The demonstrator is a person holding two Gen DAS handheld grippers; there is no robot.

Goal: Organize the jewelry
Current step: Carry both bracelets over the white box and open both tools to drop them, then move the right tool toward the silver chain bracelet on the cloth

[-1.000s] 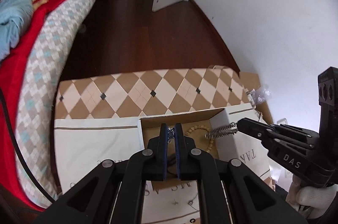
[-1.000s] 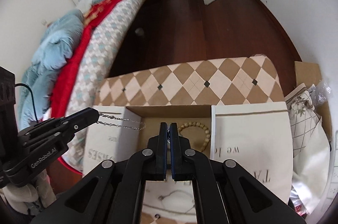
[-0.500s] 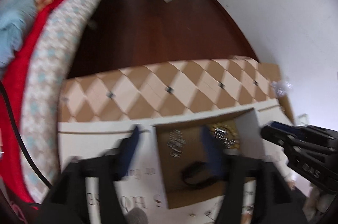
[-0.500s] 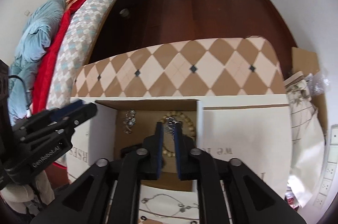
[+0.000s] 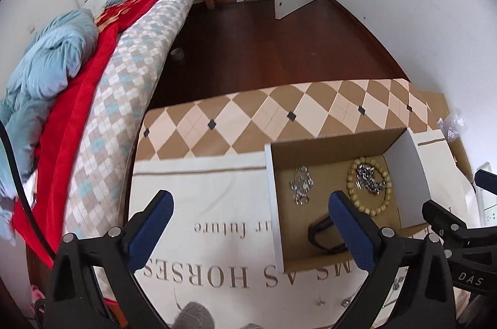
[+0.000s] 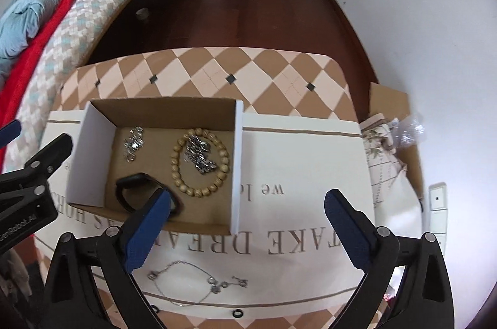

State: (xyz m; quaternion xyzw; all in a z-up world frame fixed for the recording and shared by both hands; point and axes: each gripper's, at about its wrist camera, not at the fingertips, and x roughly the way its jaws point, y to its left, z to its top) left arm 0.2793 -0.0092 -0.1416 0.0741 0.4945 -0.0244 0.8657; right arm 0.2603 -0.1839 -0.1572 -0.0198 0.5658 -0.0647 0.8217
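Note:
An open cardboard box (image 6: 93, 149) (image 5: 413, 161) stands on a printed cream cloth (image 6: 304, 155). Inside lie a wooden bead bracelet (image 6: 177, 170) (image 5: 351, 186), a silver chain (image 6: 198, 153) (image 5: 368, 180) within its ring, a second silver chain (image 6: 133, 141) (image 5: 300, 183) and a black band (image 6: 136, 180) (image 5: 320, 231). A thin silver necklace (image 6: 198, 282) lies on the cloth in front of the box. My left gripper (image 5: 248, 208) is open and empty, left of the box. My right gripper (image 6: 247, 208) is open and empty over the box's near right corner.
The cloth covers a table with a checked brown mat (image 6: 217, 71). A bed (image 5: 93, 65) with red and blue bedding runs along the left. Small black rings (image 6: 237, 313) lie at the cloth's near edge. Cardboard and bags (image 6: 388, 124) sit at the right by the wall.
Both grippers were shut on silver chains over the box. Both have opened, the chains now lie in the box, and both grippers have pulled back and up.

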